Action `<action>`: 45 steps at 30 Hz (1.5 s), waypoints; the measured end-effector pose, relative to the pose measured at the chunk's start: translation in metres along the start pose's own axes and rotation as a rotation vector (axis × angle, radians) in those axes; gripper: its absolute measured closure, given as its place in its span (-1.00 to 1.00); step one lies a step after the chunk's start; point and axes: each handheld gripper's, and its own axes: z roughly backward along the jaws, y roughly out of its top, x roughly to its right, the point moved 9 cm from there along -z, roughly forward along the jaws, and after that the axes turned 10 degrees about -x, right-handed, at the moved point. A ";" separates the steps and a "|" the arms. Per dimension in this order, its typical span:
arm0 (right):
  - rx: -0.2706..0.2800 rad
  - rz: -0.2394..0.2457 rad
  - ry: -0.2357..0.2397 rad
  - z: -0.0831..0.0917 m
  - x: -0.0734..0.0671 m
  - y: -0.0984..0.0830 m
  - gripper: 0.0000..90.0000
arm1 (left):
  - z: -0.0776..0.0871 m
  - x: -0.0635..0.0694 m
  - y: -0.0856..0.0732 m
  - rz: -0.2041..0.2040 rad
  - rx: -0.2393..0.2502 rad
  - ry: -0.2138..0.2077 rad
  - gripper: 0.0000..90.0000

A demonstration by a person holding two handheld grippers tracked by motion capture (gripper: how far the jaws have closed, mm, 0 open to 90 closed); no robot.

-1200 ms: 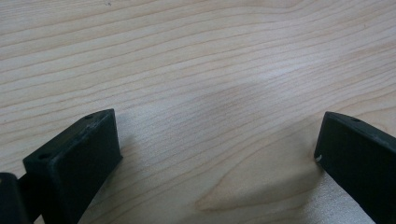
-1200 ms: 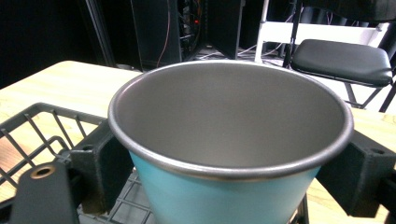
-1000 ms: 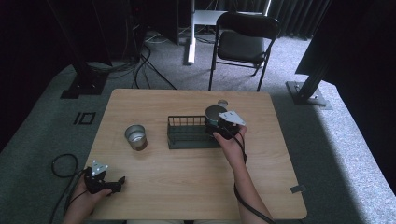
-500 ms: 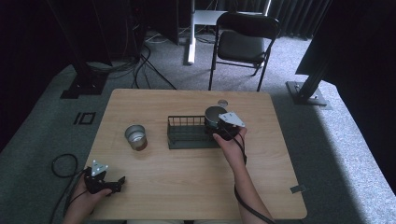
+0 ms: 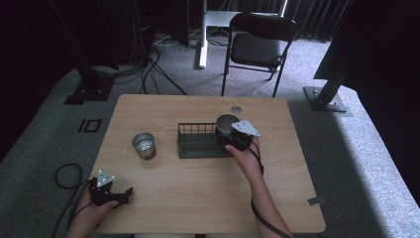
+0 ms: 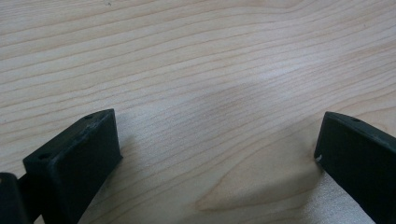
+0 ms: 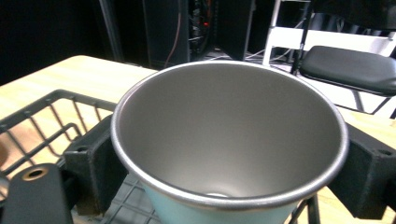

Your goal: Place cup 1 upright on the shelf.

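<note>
A dark wire basket [image 5: 198, 144] stands mid-table. My right gripper [image 5: 229, 134] is shut on a steel cup [image 5: 226, 124], held upright at the basket's right end; in the right gripper view the cup [image 7: 229, 140] sits between both jaws above the basket's wires [image 7: 51, 116]. A second steel cup [image 5: 144, 146] stands on the table left of the basket. My left gripper [image 5: 119, 196] rests near the front left corner, and its own view has the jaws wide open over bare wood, my left gripper [image 6: 217, 154] holding nothing.
A small round disc [image 5: 236, 109] lies on the wooden table [image 5: 198, 198] behind the basket. A black folding chair [image 5: 257, 47] stands beyond the far edge, with cables and stand bases on the floor around it.
</note>
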 end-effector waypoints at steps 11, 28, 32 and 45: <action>-0.003 0.017 0.013 0.009 -0.003 -0.003 -0.76 | 0.000 0.000 0.000 0.000 0.000 0.000 -0.98; -0.004 0.005 0.042 0.015 -0.002 -0.004 -0.76 | 0.000 0.000 0.000 0.000 0.000 0.000 -0.98; -0.004 0.021 0.042 0.019 -0.004 -0.005 -0.76 | 0.000 0.000 0.000 0.000 0.000 0.000 -0.98; 0.003 0.057 0.047 0.033 -0.003 -0.011 -0.76 | 0.000 0.000 0.000 0.000 0.000 0.000 -0.98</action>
